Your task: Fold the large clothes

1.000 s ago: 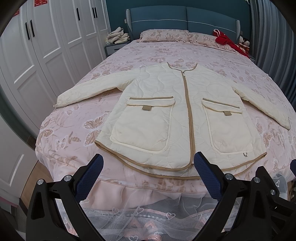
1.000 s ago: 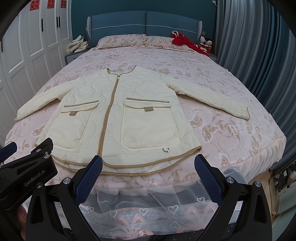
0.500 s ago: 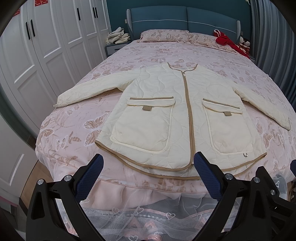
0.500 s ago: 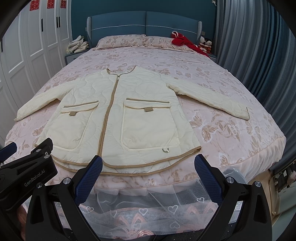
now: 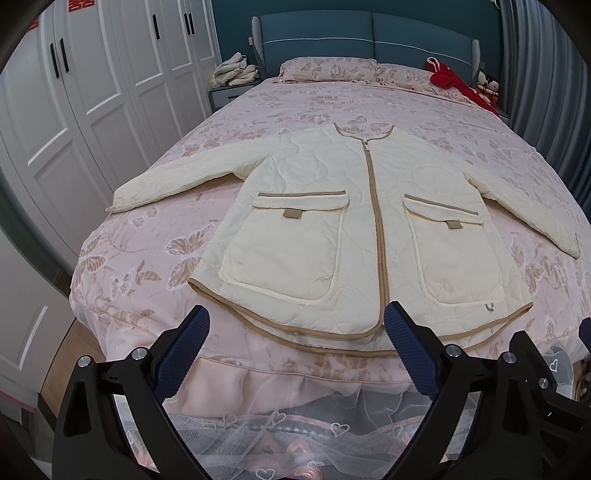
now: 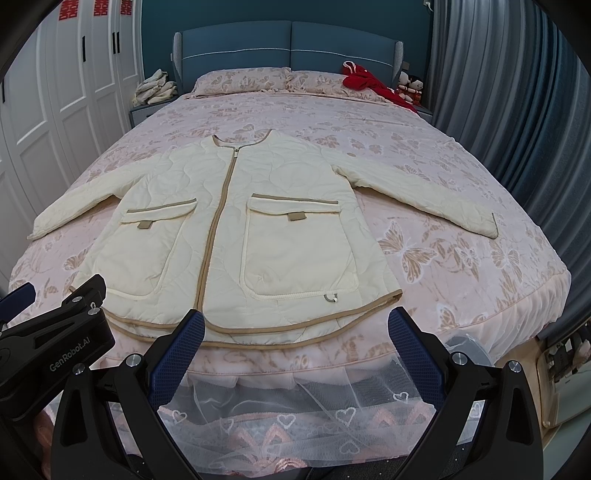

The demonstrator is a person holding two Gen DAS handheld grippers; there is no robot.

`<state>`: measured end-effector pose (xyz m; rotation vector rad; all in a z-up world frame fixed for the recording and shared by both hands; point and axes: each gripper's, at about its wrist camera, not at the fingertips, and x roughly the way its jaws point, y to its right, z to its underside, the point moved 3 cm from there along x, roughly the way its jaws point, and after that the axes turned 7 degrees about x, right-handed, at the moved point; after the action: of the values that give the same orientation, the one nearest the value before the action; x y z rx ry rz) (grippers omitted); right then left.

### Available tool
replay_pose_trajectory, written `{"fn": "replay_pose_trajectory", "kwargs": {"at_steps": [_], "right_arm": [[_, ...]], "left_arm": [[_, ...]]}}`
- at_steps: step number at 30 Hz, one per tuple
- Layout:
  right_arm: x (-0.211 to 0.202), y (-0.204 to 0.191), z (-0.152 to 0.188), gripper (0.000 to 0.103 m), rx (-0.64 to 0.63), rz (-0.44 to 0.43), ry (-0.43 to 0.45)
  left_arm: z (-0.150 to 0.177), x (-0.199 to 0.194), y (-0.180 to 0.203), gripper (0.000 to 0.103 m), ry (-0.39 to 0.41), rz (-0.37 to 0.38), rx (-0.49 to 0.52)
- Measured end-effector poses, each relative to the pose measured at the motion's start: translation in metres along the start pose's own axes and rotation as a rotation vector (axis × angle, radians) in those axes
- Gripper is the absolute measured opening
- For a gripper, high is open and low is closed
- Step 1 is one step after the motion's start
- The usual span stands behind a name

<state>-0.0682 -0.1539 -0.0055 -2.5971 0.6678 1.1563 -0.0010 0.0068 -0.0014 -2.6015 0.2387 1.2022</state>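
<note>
A cream quilted jacket (image 5: 354, 229) with tan trim, a closed front zip and two flap pockets lies flat and face up on the pink bed (image 5: 155, 258), sleeves spread to both sides. It also shows in the right wrist view (image 6: 229, 236). My left gripper (image 5: 297, 332) is open and empty, just short of the jacket's hem at the foot of the bed. My right gripper (image 6: 295, 332) is open and empty, also just short of the hem. The left gripper's body (image 6: 51, 350) shows at the lower left of the right wrist view.
White wardrobes (image 5: 92, 92) line the left wall. A blue headboard (image 5: 369, 33), pillows (image 5: 328, 68), a red garment (image 5: 454, 83) and dolls sit at the far end. Folded cloths (image 5: 234, 72) rest on a nightstand. Grey curtains (image 6: 517, 110) hang on the right. A lace bed skirt (image 6: 295, 417) hangs below.
</note>
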Motion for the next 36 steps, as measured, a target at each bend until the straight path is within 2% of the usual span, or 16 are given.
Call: {"fn": "replay_pose_trajectory", "kwargs": {"at_steps": [23,27,30,32,36], "right_arm": [[0.001,-0.002,0.001,0.098,-0.006,0.002,-0.006],[0.004,0.0,-0.002,0.098,-0.035,-0.03,-0.009],[0.014,0.015,-0.012,0.098,-0.035,-0.078,0.002],[0.027,0.037,-0.025,0.098,0.012,-0.084,0.009],[0.076,0.12,-0.065,0.098,0.211,-0.072,-0.003]], "left_arm": [[0.001,0.0,-0.001,0.093,-0.001,0.0,-0.001],[0.002,0.003,-0.003,0.094,-0.005,0.021,-0.001],[-0.003,0.011,-0.016,0.096,-0.003,0.054,-0.046],[-0.008,0.025,-0.03,0.097,-0.016,0.075,-0.077],[-0.017,0.058,-0.052,0.097,-0.064,0.073,-0.136]]}}
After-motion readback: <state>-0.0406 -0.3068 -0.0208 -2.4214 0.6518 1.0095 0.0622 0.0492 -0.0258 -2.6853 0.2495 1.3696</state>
